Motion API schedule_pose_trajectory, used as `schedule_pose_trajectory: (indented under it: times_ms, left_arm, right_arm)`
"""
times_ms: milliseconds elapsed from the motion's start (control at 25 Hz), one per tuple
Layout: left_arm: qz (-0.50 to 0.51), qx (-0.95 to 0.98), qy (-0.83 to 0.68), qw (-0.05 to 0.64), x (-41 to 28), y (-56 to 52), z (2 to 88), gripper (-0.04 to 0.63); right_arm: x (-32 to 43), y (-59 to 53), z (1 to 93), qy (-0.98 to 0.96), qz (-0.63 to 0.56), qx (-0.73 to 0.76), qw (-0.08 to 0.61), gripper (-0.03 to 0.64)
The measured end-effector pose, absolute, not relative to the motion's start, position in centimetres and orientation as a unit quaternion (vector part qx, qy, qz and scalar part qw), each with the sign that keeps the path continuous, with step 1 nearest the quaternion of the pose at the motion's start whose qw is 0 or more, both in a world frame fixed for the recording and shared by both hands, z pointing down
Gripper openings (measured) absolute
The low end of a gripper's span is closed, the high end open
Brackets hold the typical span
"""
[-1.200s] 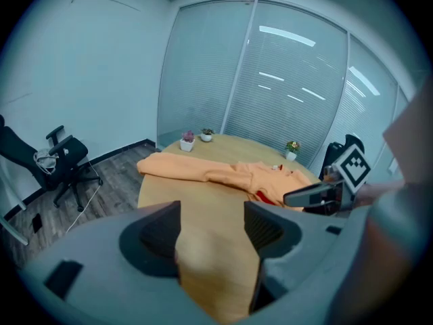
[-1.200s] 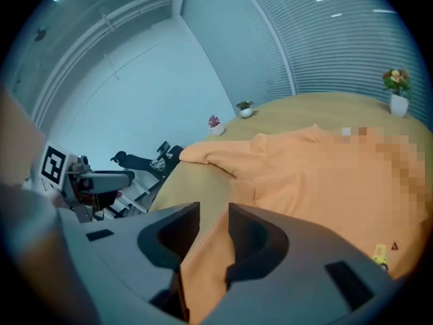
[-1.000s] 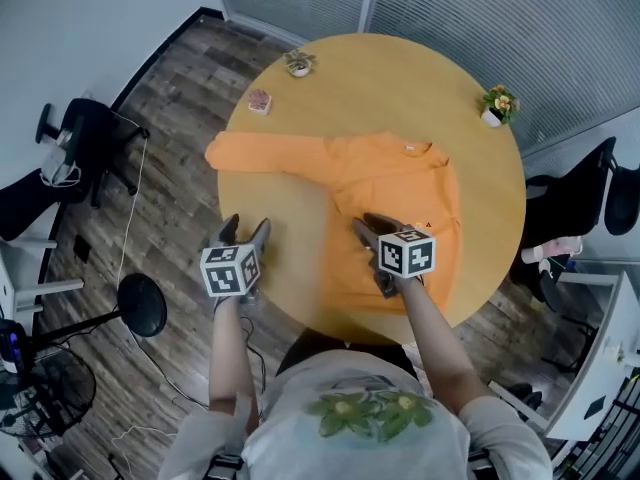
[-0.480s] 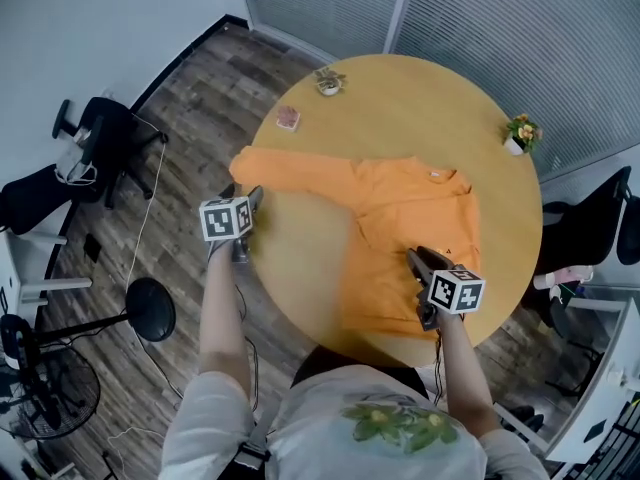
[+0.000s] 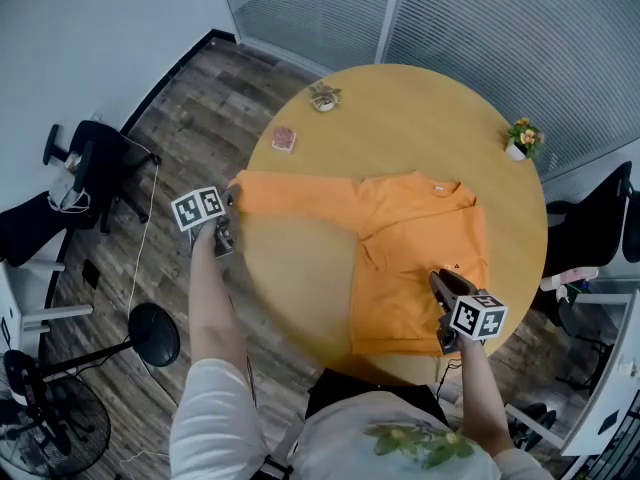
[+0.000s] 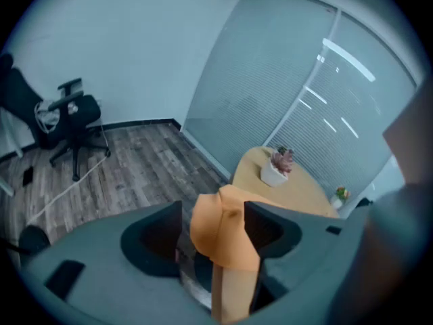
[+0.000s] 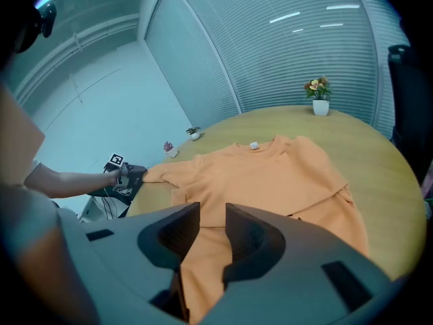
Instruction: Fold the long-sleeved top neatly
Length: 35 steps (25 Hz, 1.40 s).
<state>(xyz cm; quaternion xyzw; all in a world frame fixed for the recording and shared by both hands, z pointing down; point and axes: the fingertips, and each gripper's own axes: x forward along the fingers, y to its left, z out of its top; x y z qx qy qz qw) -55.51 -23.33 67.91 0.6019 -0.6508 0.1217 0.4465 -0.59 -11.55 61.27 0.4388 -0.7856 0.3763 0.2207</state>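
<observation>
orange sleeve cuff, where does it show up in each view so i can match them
Head view: the sleeve cuff is left of centre, at the tips of the left tool.
Left gripper view: low centre, between that tool's jaws.
Right gripper view: mid-left, beside the left tool.
Shared landmark: the pink succulent pot, just beyond the cuff in all three views.
</observation>
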Motion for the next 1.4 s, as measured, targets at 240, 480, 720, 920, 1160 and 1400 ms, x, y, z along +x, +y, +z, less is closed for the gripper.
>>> schedule_pose_trajectory:
  times_ms: [240, 480, 720, 920, 1160, 1400]
  left_arm:
    - [0.089, 0.587, -0.634, 0.496, -55.8, -23.2, 71.3, 0.278]
    - [0.032, 0.606, -0.612, 0.507, -55.0, -23.8, 70.3, 0.055]
    - [0.132, 0.633, -0.641, 0.414, -54.5, -23.2, 67.0, 0.052]
    - [0.195, 0.650, -0.659, 0.325, -53.1, -23.1, 62.6, 0.052]
    - [0.244, 0.660, -0.668, 0.243, -50.1, -22.9, 58.3, 0.052]
    - [0.268, 0.662, -0.674, 0.190, -45.8, -22.8, 54.3, 0.052]
  right_arm:
    - [0.0, -10.8, 61.3, -0.777, 0.389, 0.451, 0.203, 0.126]
    - [0.3, -10.7, 61.5, -0.774, 0.386, 0.460, 0.203, 0.120]
    - [-0.5, -10.1, 60.8, -0.780, 0.384, 0.452, 0.200, 0.118]
    - [-0.8, -9.8, 59.9, -0.785, 0.382, 0.447, 0.195, 0.117]
    - [-0.6, -10.0, 58.8, -0.793, 0.378, 0.442, 0.184, 0.115]
    - [0.0, -9.9, 57.7, -0.801, 0.372, 0.435, 0.175, 0.114]
